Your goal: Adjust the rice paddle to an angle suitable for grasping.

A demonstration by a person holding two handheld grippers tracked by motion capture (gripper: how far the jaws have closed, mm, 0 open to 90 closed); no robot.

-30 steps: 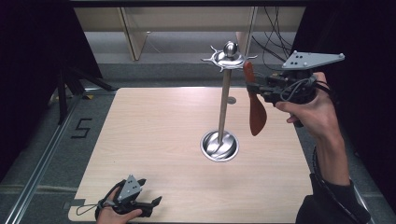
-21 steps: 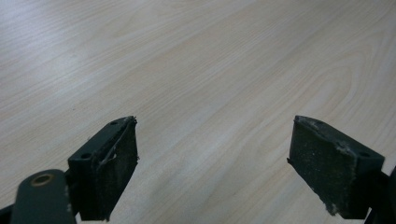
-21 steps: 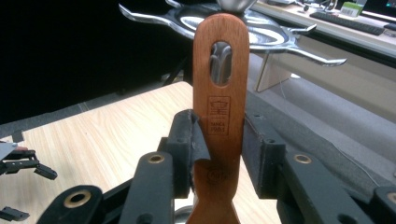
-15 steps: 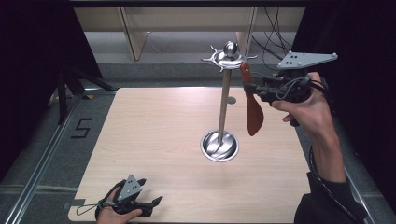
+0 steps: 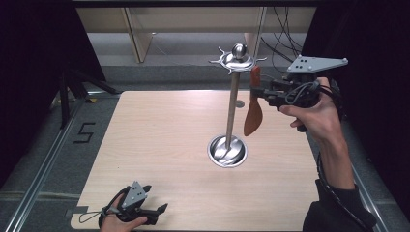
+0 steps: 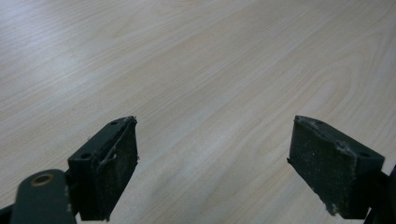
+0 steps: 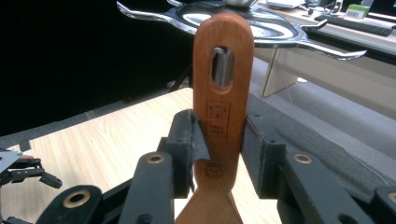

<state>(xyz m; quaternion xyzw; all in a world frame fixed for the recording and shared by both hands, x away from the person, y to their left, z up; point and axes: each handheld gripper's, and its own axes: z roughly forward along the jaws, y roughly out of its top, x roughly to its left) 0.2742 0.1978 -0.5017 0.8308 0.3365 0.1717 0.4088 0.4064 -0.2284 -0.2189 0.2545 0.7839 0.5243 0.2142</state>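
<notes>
While wooden spatula (image 7: 223, 93) hangs upright in my right claw (image 7: 218, 144), clamped on handle just below slot, blade down, its long axis runs parallel to rack (image 5: 234, 96) pole. Hook tip shows through slot, so slot sits at hook on rack crown, high above table (image 5: 159, 145). I judge next move: lower onto hook. Left claw (image 6: 215, 158) wide, nothing in it, resting at near table edge, well apart.

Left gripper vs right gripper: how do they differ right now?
The left gripper has open jaws with nothing between them; the right gripper is shut on the wooden spatula. The left sits low at the table's near edge; the right is raised beside the metal stand. Both are hand-held.
</notes>
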